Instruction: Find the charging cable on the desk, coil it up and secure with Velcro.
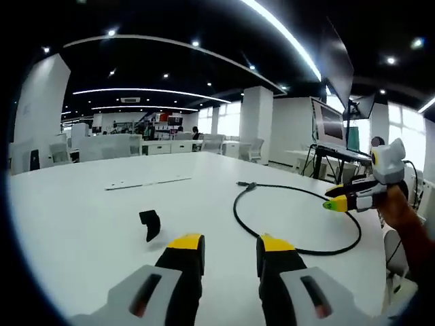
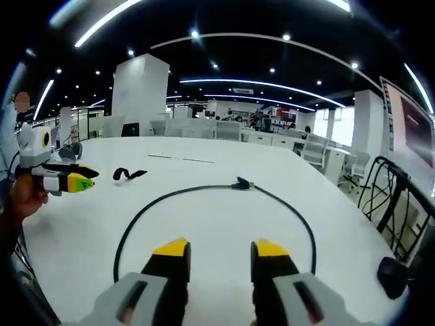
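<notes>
Task barely begun. Charging cable [image 2: 204, 197] lies uncoiled in loose arc on white desk [image 2: 204, 231], at 12 o'clock from your right gripper [image 2: 217, 251]. Velcro strap [image 1: 150, 224], probably, at 11 o'clock from left gripper [image 1: 231, 246]. Both grippers' jaws apart, empty. Coiling, strapping remain.

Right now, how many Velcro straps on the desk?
1. The black Velcro strap lies on the white desk, apart from the charging cable loop. More could be out of view.

Black cable [image 2: 204, 193] looped beside Velcro strap [image 2: 128, 174]
</notes>
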The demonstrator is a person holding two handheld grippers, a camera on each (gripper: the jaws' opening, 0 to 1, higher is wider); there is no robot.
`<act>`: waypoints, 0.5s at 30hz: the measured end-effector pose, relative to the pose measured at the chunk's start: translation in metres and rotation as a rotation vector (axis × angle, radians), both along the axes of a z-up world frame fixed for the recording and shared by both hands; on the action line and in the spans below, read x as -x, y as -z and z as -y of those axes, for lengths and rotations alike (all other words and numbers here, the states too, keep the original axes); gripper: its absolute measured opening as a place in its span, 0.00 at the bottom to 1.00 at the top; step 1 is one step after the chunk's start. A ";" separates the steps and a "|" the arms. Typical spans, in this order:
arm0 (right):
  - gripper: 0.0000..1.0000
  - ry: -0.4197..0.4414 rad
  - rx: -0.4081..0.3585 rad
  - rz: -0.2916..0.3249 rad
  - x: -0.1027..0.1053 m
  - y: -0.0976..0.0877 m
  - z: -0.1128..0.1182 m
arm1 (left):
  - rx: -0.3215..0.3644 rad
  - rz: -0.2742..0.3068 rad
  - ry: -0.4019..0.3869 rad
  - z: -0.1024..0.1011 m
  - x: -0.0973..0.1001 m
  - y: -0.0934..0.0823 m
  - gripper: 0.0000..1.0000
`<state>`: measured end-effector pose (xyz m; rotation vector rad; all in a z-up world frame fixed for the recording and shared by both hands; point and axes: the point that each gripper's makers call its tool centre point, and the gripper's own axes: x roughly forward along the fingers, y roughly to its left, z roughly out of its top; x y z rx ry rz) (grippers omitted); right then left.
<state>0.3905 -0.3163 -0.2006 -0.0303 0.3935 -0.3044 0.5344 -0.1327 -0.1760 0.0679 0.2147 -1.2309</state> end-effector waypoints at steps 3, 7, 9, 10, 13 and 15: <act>0.36 0.006 0.002 0.005 0.000 -0.001 0.003 | 0.030 0.003 0.012 0.003 0.002 -0.005 0.31; 0.36 0.009 -0.001 0.002 0.000 0.001 0.007 | 0.044 0.011 0.013 0.006 0.001 -0.008 0.30; 0.36 0.011 0.001 -0.002 0.000 0.001 0.010 | 0.064 0.019 0.006 0.008 -0.001 -0.011 0.30; 0.36 0.014 0.003 -0.005 0.001 0.001 0.013 | 0.064 0.031 0.013 0.011 -0.002 -0.011 0.31; 0.36 0.020 0.005 -0.006 0.001 0.001 0.018 | 0.076 0.031 0.020 0.014 -0.003 -0.012 0.31; 0.36 0.023 0.006 -0.006 0.001 0.001 0.021 | 0.080 0.053 0.033 0.016 -0.002 -0.014 0.30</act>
